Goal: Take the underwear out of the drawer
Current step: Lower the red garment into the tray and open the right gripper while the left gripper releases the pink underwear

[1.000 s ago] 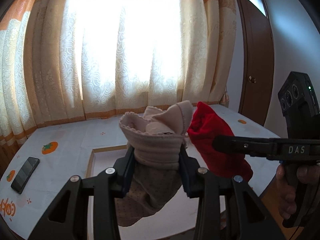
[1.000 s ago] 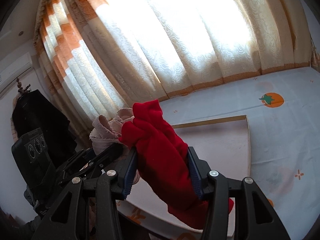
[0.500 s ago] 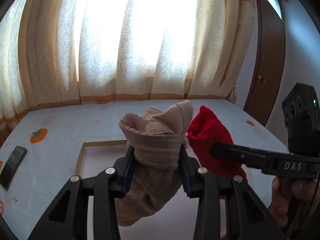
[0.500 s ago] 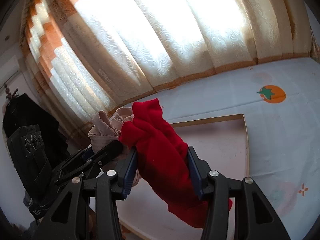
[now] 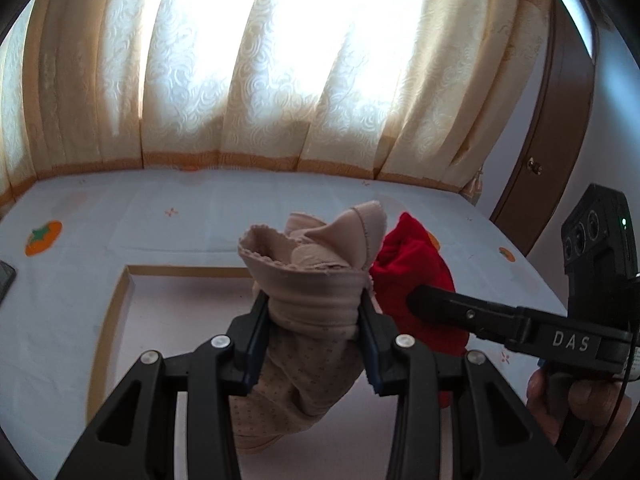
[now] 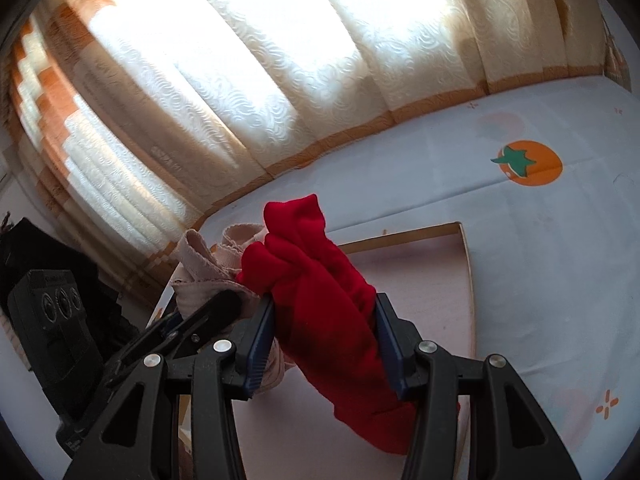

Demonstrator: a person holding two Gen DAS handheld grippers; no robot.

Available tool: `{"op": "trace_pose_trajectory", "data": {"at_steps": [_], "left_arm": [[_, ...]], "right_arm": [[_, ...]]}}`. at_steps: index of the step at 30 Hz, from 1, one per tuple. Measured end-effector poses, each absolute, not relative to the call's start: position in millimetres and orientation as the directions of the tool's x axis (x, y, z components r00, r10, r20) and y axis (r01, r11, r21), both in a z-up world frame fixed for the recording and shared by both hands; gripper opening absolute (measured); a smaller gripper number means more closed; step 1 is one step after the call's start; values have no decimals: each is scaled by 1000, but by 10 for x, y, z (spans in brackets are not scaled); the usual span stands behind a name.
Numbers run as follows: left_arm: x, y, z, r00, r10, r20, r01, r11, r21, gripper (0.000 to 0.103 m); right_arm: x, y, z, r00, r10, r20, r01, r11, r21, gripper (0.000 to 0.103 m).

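- I am holding the left gripper (image 5: pixel 314 336) clamped on a bunched beige pair of underwear (image 5: pixel 316 304), both pads pressing its sides while the dotted end is hanging below the jaws.
- I am keeping the right gripper (image 6: pixel 325 338) closed on a bunched red pair of underwear (image 6: pixel 320 300); its tail is drooping beneath the fingers.
- Both garments are hanging side by side, just beside each other, above the shallow wooden drawer (image 5: pixel 120 300) lying on the white sheet (image 5: pixel 200 220) with orange fruit prints.
- A hand (image 5: pixel 576 404) is gripping the right tool's handle at the right edge.
- Bright patterned curtains (image 5: pixel 280 80) are glowing at the far side.
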State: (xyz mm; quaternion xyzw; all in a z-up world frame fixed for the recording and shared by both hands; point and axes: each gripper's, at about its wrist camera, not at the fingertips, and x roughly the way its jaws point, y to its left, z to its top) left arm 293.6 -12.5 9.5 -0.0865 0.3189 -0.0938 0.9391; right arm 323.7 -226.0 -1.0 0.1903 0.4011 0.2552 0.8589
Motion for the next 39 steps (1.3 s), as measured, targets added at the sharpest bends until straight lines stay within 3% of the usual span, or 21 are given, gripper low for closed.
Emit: {"op": "trace_pose_trajectory", "data": {"at_steps": [12, 18, 39], "left_arm": [[3279, -199, -106, 731, -254, -634, 98, 958, -270, 40], [3332, -230, -191, 718, -243, -652, 94, 962, -255, 46], [2482, -377, 125, 775, -274, -569, 229, 962, -151, 52]], "right_arm": [[3505, -2206, -154, 529, 532, -661, -251, 842, 477, 54], [3524, -2248, -207, 557, 481, -677, -239, 874, 423, 67], [2643, -2409, 78, 590, 517, -621, -296, 853, 429, 73]]}}
